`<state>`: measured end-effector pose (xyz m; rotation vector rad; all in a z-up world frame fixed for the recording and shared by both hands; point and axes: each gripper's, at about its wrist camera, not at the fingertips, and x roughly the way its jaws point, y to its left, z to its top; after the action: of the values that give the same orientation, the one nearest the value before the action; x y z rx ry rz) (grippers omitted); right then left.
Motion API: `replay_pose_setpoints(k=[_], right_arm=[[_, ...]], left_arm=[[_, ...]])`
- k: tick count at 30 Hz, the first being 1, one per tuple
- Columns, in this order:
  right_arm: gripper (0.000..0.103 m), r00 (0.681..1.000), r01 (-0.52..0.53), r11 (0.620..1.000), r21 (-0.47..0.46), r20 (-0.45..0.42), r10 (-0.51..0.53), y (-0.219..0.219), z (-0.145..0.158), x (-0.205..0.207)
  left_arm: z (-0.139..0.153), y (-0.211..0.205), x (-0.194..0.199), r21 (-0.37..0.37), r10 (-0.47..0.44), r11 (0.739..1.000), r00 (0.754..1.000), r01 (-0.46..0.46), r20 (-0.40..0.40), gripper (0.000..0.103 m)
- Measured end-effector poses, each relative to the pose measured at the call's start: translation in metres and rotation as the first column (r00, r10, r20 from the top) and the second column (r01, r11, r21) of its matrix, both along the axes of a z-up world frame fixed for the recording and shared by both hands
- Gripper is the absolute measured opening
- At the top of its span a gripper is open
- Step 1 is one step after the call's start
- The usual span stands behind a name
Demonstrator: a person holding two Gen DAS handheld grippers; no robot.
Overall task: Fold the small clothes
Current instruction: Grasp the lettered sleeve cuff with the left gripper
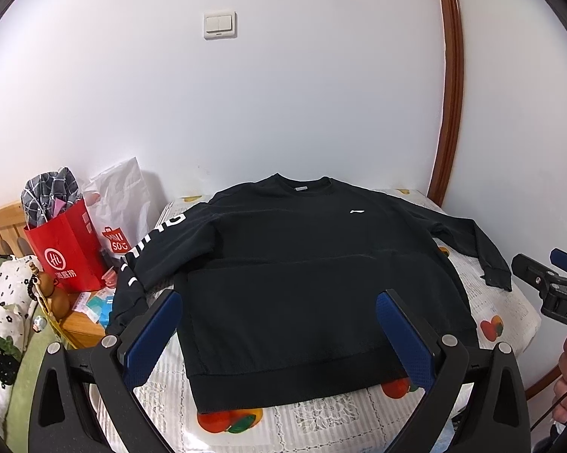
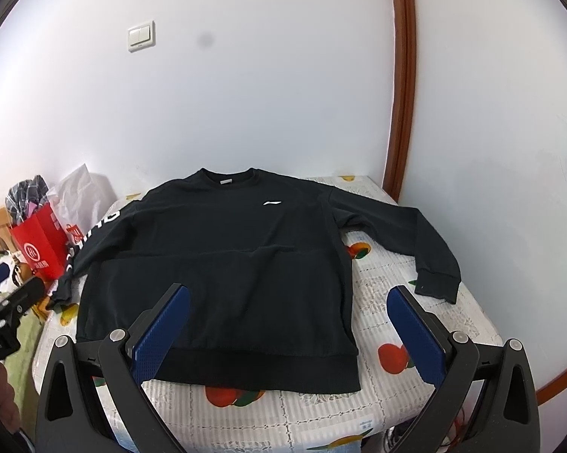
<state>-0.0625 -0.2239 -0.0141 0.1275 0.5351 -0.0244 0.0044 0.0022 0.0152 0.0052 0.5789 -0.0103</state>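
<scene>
Both tongs, left [image 1: 279, 324] and right [image 2: 289, 321], are held spread and empty above the black sweatshirt [image 2: 223, 249], laid flat on the table [image 2: 415, 324] (sleeves out). If only one layer is pinched, the fold may be skewed.

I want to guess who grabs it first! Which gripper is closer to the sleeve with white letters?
Left. The left gripper hovers near the lettered sleeve; the right gripper is over toward the plain sleeve.
</scene>
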Motion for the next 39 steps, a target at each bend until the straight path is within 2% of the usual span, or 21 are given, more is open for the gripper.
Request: replay_pose_setpoints(k=[7,11,14,19,21,23,25,26,32,34,36,37,39], right_arm=[[0.103,1.0,0.006,1.0,-0.011,-0.016,-0.006,0.005,-0.002,0.018],[0.103,1.0,0.01,1.0,-0.013,-0.013,-0.01,0.007,-0.009,0.035],[0.103,1.0,0.017,1.0,-0.015,-0.003,-0.018,0.009,-0.017,0.05],[0.103,0.999,0.019,0.999,-0.026,-0.034,-0.02,0.013,-0.038,0.083],[0.103,0.998,0.025,0.999,-0.031,-0.054,-0.027,0.015,-0.048,0.096],[0.103,0.996,0.017,0.999,-0.031,-0.088,-0.019,0.018,-0.058,0.111],[0.103,0.993,0.009,0.999,-0.035,-0.116,-0.013,0.023,-0.067,0.124],[0.103,0.992,0.007,0.999,-0.039,-0.124,-0.012,0.025,-0.071,0.129],[0.103,0.983,0.004,0.998,-0.061,-0.181,-0.015,0.038,-0.093,0.155],[0.103,0.98,0.004,0.997,-0.075,-0.198,-0.019,0.041,-0.098,0.163],[0.103,0.977,0.003,0.996,-0.084,-0.211,-0.021,0.042,-0.102,0.169],[0.103,0.976,0.004,0.996,-0.084,-0.215,-0.022,0.042,-0.103,0.171],[0.103,0.974,-0.005,0.998,-0.069,-0.228,-0.011,0.043,-0.105,0.175]], left_arm=[[-0.013,0.016,0.027,-0.014,0.01,1.0,0.999,-0.011,-0.033,0.103],[-0.035,0.033,0.051,-0.03,0.033,0.999,0.995,-0.035,-0.093,0.103],[-0.057,0.051,0.07,-0.01,0.087,0.996,0.986,-0.09,-0.142,0.102],[-0.096,0.091,0.102,0.035,0.175,0.985,0.957,-0.172,-0.233,0.102],[-0.108,0.112,0.114,0.049,0.226,0.974,0.938,-0.221,-0.262,0.096],[-0.118,0.13,0.124,0.061,0.272,0.962,0.919,-0.265,-0.286,0.094],[-0.127,0.147,0.133,0.088,0.318,0.948,0.899,-0.306,-0.301,0.086],[-0.131,0.153,0.137,0.097,0.327,0.945,0.893,-0.313,-0.308,0.082],[-0.162,0.184,0.164,0.121,0.366,0.93,0.859,-0.346,-0.357,0.079],[-0.17,0.19,0.169,0.115,0.374,0.927,0.848,-0.358,-0.374,0.072],[-0.177,0.19,0.173,0.146,0.389,0.921,0.834,-0.361,-0.392,0.05],[-0.178,0.189,0.173,0.179,0.406,0.914,0.836,-0.364,-0.369,0.046],[-0.178,0.189,0.173,0.212,0.427,0.903,0.831,-0.373,-0.357,0.026]])
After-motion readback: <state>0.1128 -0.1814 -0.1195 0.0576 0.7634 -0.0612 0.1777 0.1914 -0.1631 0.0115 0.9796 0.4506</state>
